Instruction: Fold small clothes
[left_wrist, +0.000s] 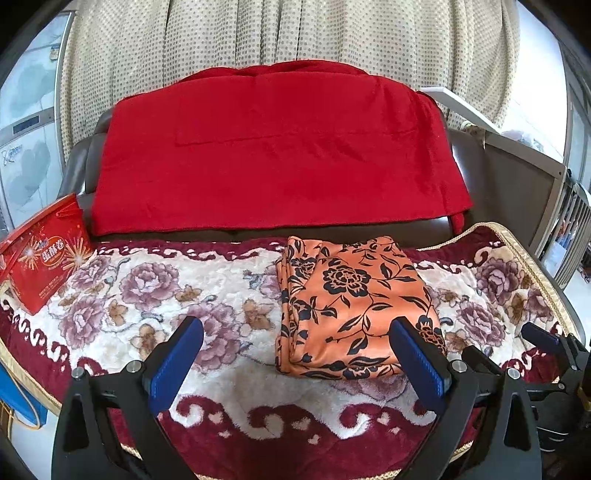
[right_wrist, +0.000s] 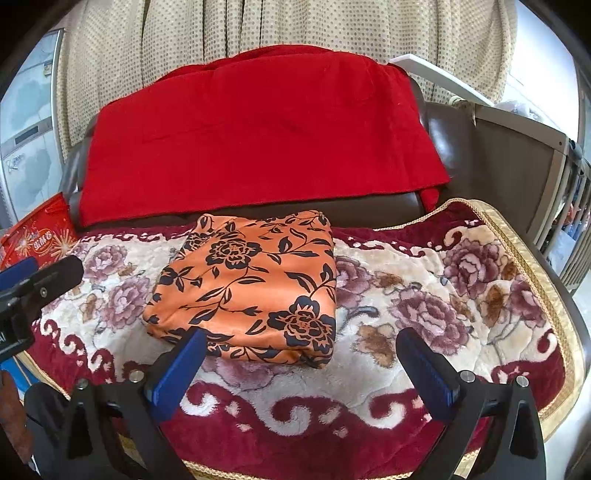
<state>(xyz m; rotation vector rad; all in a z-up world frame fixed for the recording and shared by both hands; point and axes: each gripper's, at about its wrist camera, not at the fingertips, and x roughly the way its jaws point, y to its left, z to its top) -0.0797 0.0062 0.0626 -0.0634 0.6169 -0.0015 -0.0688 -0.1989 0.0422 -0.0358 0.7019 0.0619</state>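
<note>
An orange garment with a black flower print lies folded into a flat rectangle on the flowered plush blanket. My left gripper hovers open just in front of it, its right blue pad overlapping the garment's near right corner in the view. My right gripper is open too, its left pad at the garment's near edge. Neither holds anything. In the left wrist view the right gripper shows at the far right edge. The left gripper shows at the left of the right wrist view.
A red cloth drapes over the dark sofa back behind the blanket. A red printed box stands at the far left. Dotted curtains hang behind. A slatted frame is at the right.
</note>
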